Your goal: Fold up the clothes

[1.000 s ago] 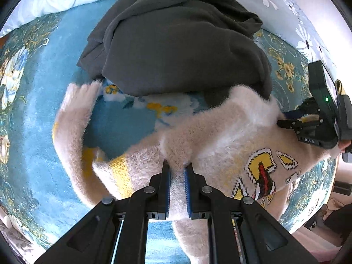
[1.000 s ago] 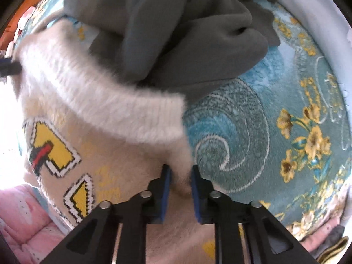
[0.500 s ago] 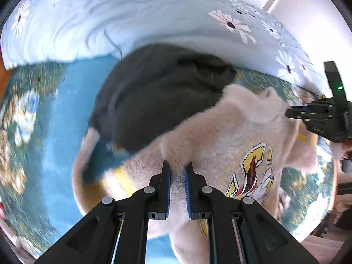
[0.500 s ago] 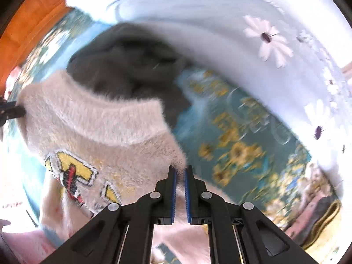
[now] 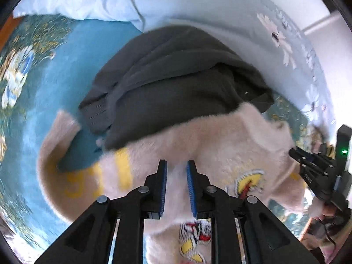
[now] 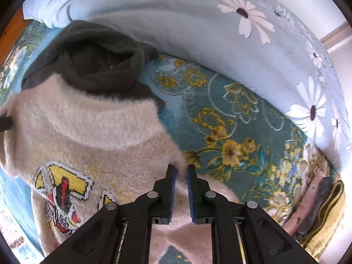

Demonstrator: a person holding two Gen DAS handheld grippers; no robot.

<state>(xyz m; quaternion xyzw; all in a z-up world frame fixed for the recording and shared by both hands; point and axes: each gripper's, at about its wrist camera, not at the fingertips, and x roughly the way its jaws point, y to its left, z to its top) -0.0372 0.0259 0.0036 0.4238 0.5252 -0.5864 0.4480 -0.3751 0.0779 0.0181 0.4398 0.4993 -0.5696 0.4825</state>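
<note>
A fluffy cream sweater (image 5: 220,145) with a yellow, red and black cartoon patch hangs stretched between my two grippers above the bed. My left gripper (image 5: 176,165) is shut on one shoulder of it; a yellow-striped sleeve (image 5: 66,176) trails down to the left. My right gripper (image 6: 180,168) is shut on the other shoulder of the sweater (image 6: 88,143), beside its ribbed collar (image 6: 105,123). The right gripper also shows at the right edge of the left wrist view (image 5: 294,153).
A dark grey garment (image 5: 176,83) lies heaped on the teal floral blanket (image 6: 231,132) behind the sweater. A pale blue daisy-print duvet (image 6: 198,22) is bunched at the back. Folded pink, grey and yellow clothes (image 6: 319,209) lie at the right.
Both grippers have lifted the sweater off the blanket and raised it, so the duvet and far wall now show. The sweater hangs spread between them, its left sleeve still trailing.
</note>
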